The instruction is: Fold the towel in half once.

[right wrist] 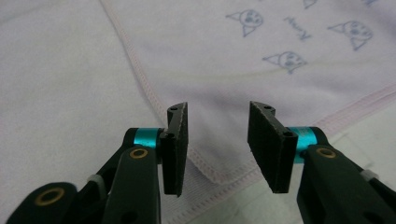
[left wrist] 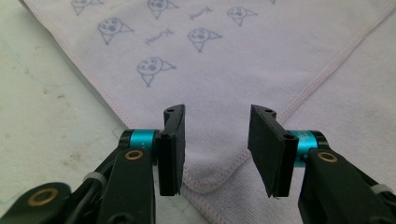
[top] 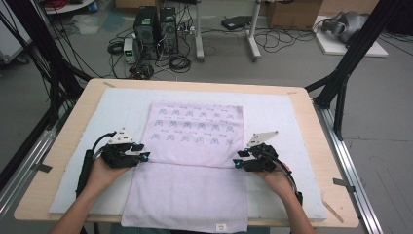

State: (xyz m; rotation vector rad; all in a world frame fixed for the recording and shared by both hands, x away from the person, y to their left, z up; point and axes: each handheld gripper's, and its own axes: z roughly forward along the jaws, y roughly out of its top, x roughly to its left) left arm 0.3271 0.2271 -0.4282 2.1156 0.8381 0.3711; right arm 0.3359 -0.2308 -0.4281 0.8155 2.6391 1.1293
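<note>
towel (top: 195, 161) folded | left hand-held gripper (top: 144, 152) agape | right hand-held gripper (top: 237, 159) agape

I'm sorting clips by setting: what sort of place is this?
Probably a lab or workshop set up for recording: black desktop computer towers with tangled cables stand on the grey floor, black metal frame struts flank the wooden table, and cardboard boxes sit behind.

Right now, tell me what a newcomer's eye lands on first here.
First, the pale pink towel in the middle of the table, folded so a printed layer lies over its far half. Next, the left gripper and right gripper, each at a near corner of that layer, jaws open. Beyond the table, computer towers and cables clutter the floor.
</note>
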